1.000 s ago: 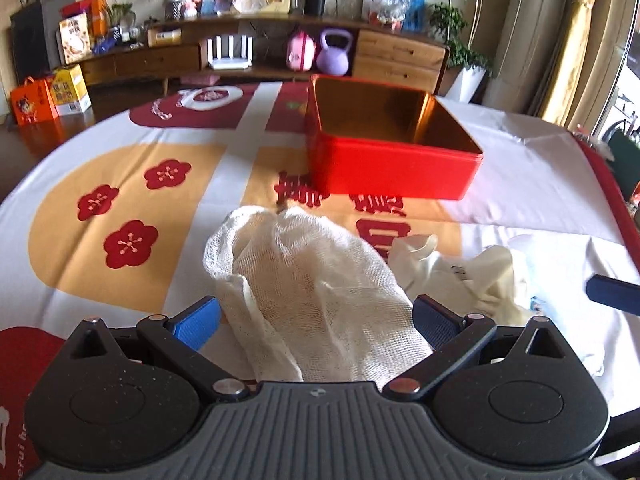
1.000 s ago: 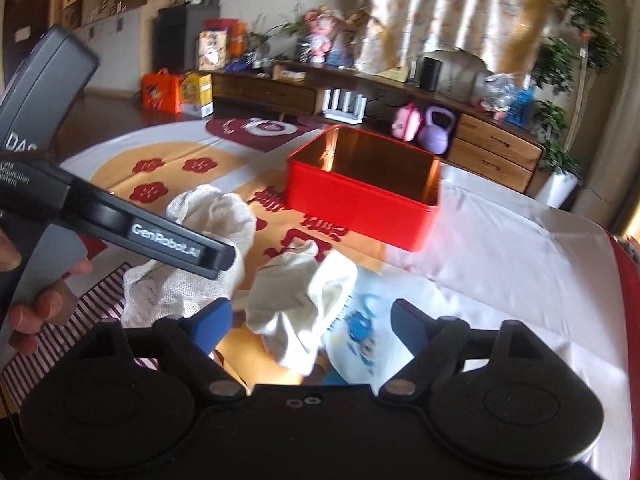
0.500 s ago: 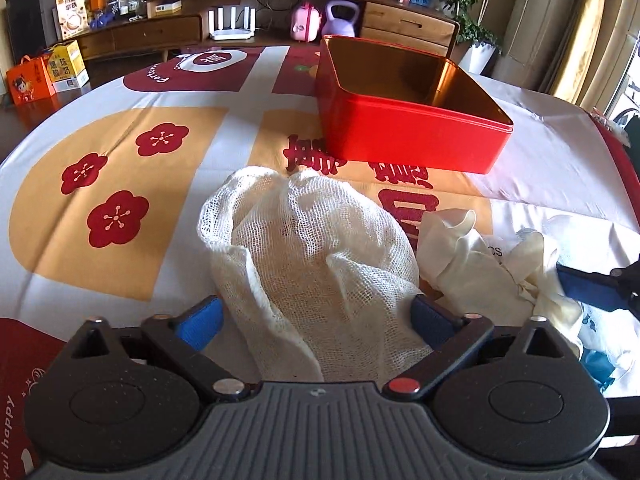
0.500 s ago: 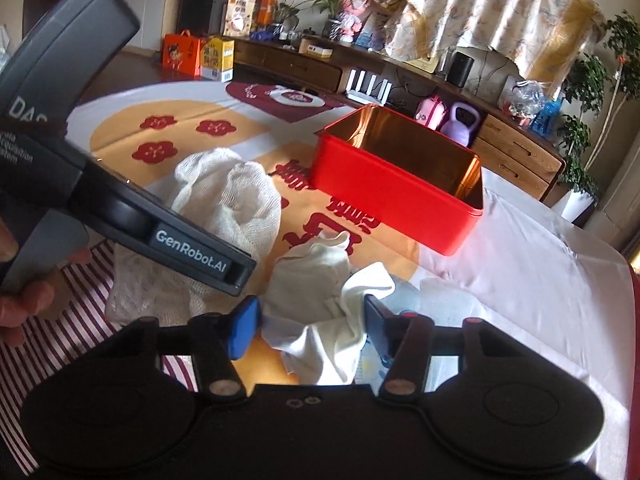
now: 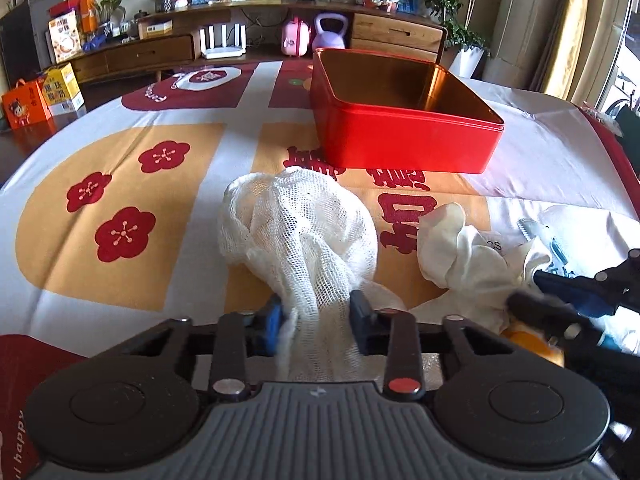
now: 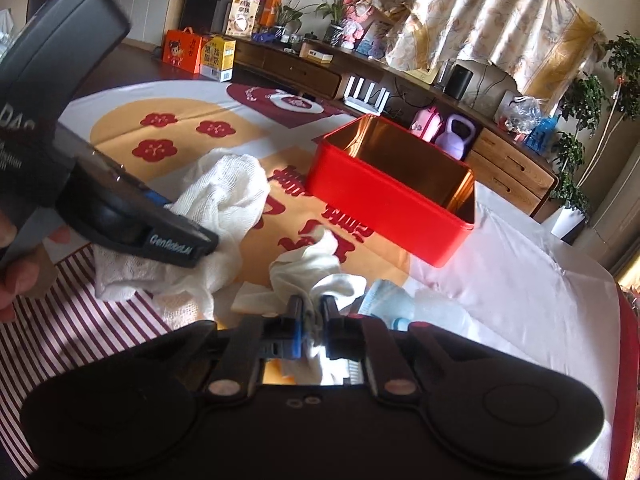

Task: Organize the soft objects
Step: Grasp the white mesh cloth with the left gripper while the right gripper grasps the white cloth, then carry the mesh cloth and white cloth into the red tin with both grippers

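Left hand-held gripper (image 5: 316,316) closing on white mesh cloth (image 5: 300,232); red tin (image 5: 404,144) beyond.

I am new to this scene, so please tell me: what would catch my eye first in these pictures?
First the red tin, open and empty, at the far middle of the patterned cloth. Nearer, the left tongs are closing on a white mesh cloth, and beside them the right tongs are closing on a cream rag.

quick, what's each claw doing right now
Left claw: jaws closing, pads pressing on the white mesh cloth.
Right claw: jaws closing, pinching the cream cloth.
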Demonstrator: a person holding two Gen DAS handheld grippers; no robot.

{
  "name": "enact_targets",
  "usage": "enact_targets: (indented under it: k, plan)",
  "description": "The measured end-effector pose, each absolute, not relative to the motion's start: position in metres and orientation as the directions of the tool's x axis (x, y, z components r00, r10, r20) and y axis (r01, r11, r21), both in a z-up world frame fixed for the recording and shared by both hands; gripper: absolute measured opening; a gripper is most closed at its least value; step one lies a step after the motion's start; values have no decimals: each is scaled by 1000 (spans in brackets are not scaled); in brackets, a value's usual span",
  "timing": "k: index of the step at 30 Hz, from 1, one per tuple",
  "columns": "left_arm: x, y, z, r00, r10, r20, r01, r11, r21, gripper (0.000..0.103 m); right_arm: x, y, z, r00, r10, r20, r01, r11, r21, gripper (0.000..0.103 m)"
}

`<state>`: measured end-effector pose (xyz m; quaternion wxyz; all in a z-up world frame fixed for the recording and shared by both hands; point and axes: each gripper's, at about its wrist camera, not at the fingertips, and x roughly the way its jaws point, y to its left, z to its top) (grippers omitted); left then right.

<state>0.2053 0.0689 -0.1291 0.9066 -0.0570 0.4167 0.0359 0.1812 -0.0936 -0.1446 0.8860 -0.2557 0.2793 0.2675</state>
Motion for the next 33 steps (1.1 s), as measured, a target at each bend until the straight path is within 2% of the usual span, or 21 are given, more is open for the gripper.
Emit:
enact_targets:
  k: [2,11,25,33]
  plan:
    - [204,69,-128,657,19,-754,-108,992,-68,24,181,-96,-140,704,339,-624,-612,735,-291,7]
    - [194,73,-107,708,1,-706,-91,992,-89,14,183,-115,-108,720,390,-574,-572,802,-173,6]
    - [186,76,-65,726,-45,-687,-22,996,-89,13,198,-149,-50,718,459,-523,-525,851,27,6]
    - [199,76,-30,736,-110,-668,37,992,-123,13,218,-160,-20,742,465,-483,-510,859,43,6]
